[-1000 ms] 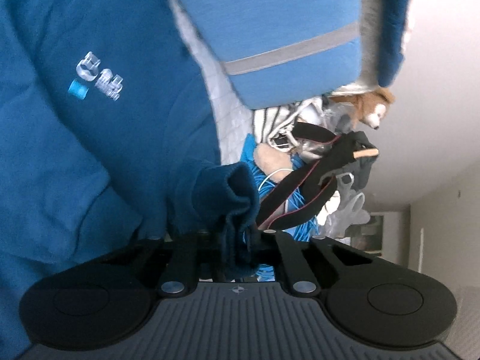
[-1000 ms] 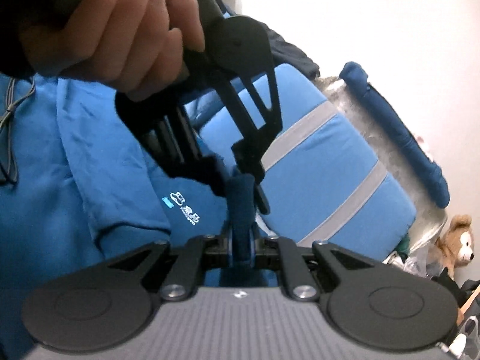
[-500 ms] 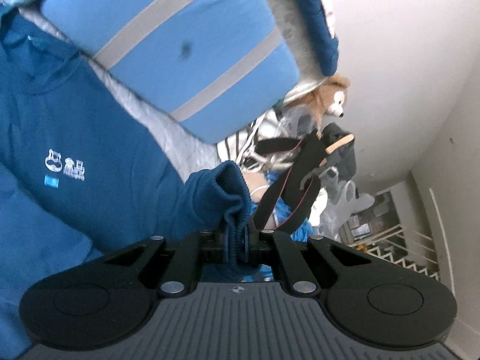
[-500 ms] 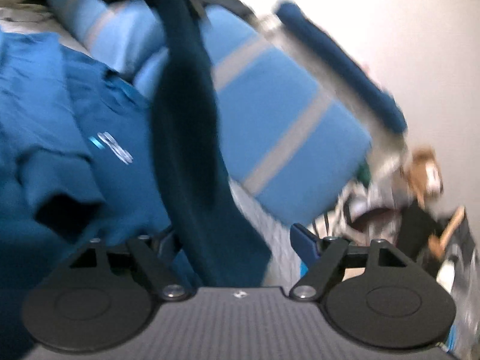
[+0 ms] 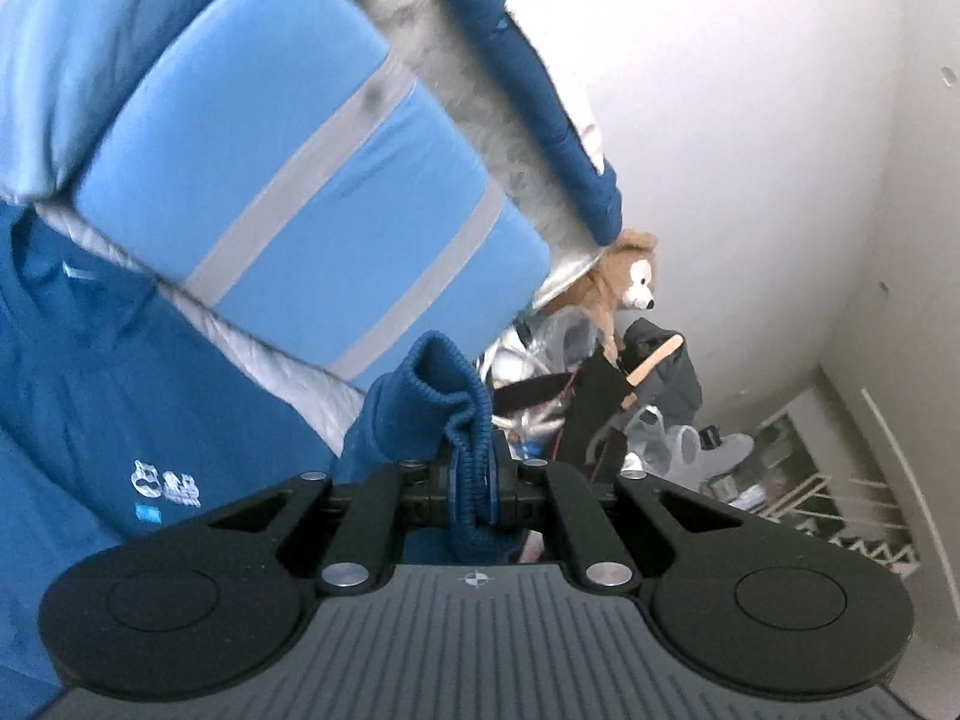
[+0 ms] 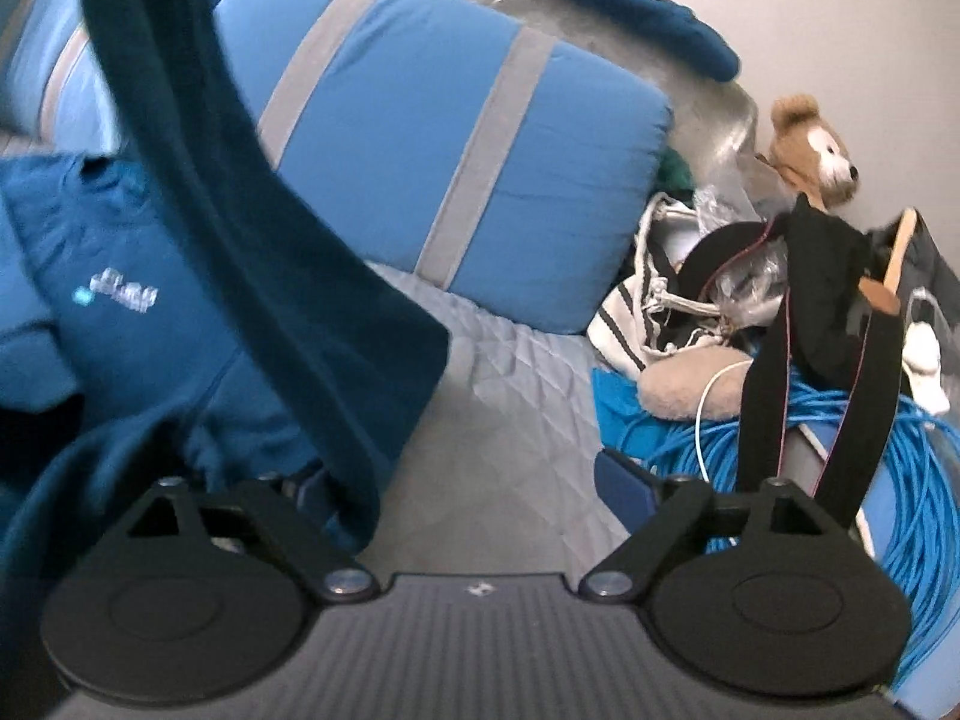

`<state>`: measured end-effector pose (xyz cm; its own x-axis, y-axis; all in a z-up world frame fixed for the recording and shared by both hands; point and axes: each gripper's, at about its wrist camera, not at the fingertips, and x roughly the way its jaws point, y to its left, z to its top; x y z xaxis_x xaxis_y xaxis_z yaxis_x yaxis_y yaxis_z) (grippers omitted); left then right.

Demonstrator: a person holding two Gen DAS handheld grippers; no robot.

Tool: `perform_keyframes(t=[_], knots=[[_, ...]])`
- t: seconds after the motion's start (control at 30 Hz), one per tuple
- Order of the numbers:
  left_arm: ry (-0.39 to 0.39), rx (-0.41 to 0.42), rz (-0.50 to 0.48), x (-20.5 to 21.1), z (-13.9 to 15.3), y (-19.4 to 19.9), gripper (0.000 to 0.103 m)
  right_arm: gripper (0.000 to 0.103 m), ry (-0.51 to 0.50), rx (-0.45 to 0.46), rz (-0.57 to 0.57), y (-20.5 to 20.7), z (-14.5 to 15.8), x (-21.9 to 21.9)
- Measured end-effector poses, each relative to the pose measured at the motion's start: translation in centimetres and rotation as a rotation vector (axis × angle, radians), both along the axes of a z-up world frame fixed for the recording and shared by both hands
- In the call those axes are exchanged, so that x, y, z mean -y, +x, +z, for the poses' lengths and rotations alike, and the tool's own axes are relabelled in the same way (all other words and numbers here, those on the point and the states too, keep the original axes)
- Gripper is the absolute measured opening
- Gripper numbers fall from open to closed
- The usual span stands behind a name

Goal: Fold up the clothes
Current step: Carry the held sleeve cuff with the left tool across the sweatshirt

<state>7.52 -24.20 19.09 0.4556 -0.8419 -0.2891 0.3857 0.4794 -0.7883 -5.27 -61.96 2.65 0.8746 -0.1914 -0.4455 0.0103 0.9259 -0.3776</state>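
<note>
A dark blue sweatshirt [image 5: 102,396] with a small white chest logo lies on a grey quilted bed. My left gripper [image 5: 474,489] is shut on the sweatshirt's ribbed sleeve cuff [image 5: 447,396] and holds it lifted. In the right wrist view the sweatshirt [image 6: 138,312] lies at left, and its raised sleeve [image 6: 240,222] hangs down across the frame over my left finger. My right gripper [image 6: 468,480] is open wide and holds nothing; its right finger [image 6: 624,480] is bare above the quilt [image 6: 504,396].
Blue pillows with grey stripes [image 5: 300,192] [image 6: 456,138] lie behind the sweatshirt. A pile at right holds a plush bear [image 6: 816,150], black straps [image 6: 762,396], a striped bag [image 6: 630,312] and coiled blue cable [image 6: 924,480]. A white wall [image 5: 750,120] stands behind.
My right gripper has let go of the sleeve, opened wide and dropped toward the bed. My left gripper has carried the cuff up and to the right, away from the sweatshirt body.
</note>
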Motion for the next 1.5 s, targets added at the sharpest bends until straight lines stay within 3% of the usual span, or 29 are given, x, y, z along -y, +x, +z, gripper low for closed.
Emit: perform_keyframes(t=[0.23, 0.4, 0.73, 0.87, 1.0, 1.1, 1.2, 1.27, 1.5], knots=[[-0.018, 0.033, -0.004, -0.6, 1.6, 0.1, 0.009, 0.098, 0.102, -0.001, 0.001, 0.3, 0.5, -0.7], [-0.060, 0.046, -0.003, -1.1, 2.7, 0.2, 0.009, 0.098, 0.097, -0.052, 0.044, 0.9, -0.7, -2.2], [-0.109, 0.095, 0.033, -3.0, 4.7, 0.9, 0.009, 0.098, 0.214, -0.118, -0.012, 3.0, -2.6, -2.8], [-0.109, 0.107, 0.068, -4.5, 5.1, 1.3, 0.009, 0.098, 0.196, -0.120, -0.008, 3.1, -2.1, -2.4], [-0.097, 0.098, 0.113, -6.0, 5.3, 1.8, 0.009, 0.098, 0.249, -0.105, -0.021, 3.5, -0.9, -1.1], [-0.095, 0.096, 0.132, -6.9, 5.3, 1.9, 0.009, 0.098, 0.375, -0.120, -0.026, 4.0, -0.1, 0.2], [-0.091, 0.096, 0.146, -7.6, 5.3, 2.0, 0.009, 0.097, 0.589, -0.169, -0.048, 4.7, 0.0, 2.0], [-0.090, 0.096, 0.158, -8.0, 5.3, 2.2, 0.008, 0.097, 0.679, -0.189, -0.057, 4.9, -0.3, 2.6], [-0.113, 0.081, 0.199, -9.4, 5.4, 2.9, 0.008, 0.097, 0.594, -0.226, 0.047, 4.9, -1.0, -0.9]])
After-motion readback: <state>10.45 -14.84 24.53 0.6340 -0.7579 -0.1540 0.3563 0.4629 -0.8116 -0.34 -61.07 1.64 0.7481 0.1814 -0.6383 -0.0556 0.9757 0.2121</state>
